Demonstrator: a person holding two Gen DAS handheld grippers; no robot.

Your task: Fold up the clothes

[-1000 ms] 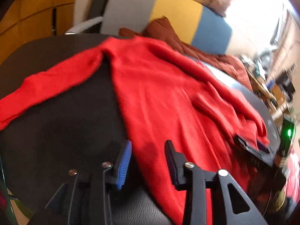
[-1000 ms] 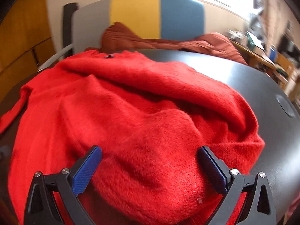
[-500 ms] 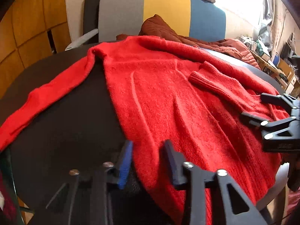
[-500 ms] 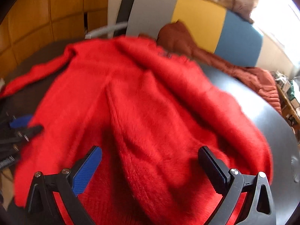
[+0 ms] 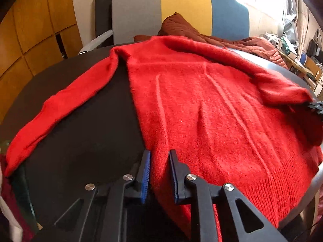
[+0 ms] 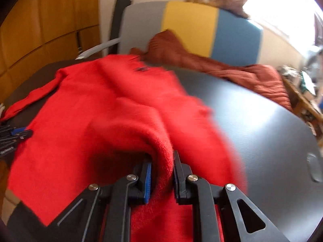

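On the far left, the sweater's left sleeve lay stretched out across the dark round table, free of any grip. My left gripper had its fingers pinched on the red sweater at the near left hem edge, body spread flat over the table. Further right, my right gripper was clamped on a bunched fold of the right sleeve, lifted above the body. I judged the risk lay there: the fluffy knit could slip from that thick pinch, or the carried sleeve could drag the body into wrinkles while the left hem stayed pinned. Half a second earlier my right gripper's fingers stood wide apart over the sweater; a second back my left fingers gaped wider around the hem.
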